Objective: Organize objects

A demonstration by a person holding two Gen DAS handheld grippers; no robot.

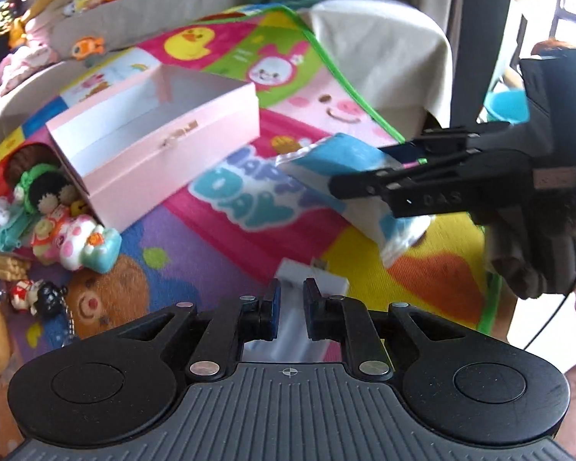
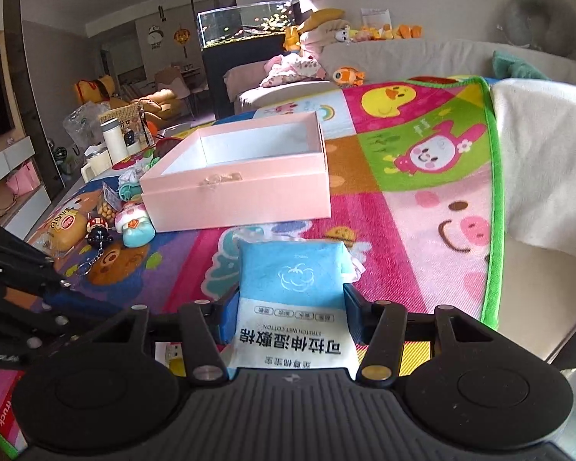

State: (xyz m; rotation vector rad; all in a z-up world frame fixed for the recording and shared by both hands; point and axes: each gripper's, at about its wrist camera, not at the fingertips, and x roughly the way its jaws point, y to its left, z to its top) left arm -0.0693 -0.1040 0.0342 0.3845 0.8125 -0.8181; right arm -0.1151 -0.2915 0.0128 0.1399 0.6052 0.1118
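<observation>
Fingers of the left gripper (image 1: 291,309) stand nearly shut on a small pale packet (image 1: 312,280), its clear end running back between them; they seem to pinch it, though blur hides the contact. Just beyond, the right gripper (image 2: 291,307) is clamped on a blue and white cotton pack (image 2: 292,292), held above the bright play mat (image 2: 403,207). Farther off sits the open pink box (image 2: 245,176), empty as far as its white inside shows, with a heap of small toys (image 1: 73,242) at its left corner.

Judging from this, the two loads could collide: the left wrist view has the right gripper (image 1: 355,186) and its pack (image 1: 349,192) crossing close ahead of the small packet. The pack is soft and gripped near one end, so it may sag or catch the box wall as it goes in.

Only the right wrist view shows the printed face of the pack and the room behind, with a fish tank (image 2: 249,23) and a white bottle (image 2: 113,140). Only the left wrist view shows the small packet clearly and the right gripper's fingers from the side.
</observation>
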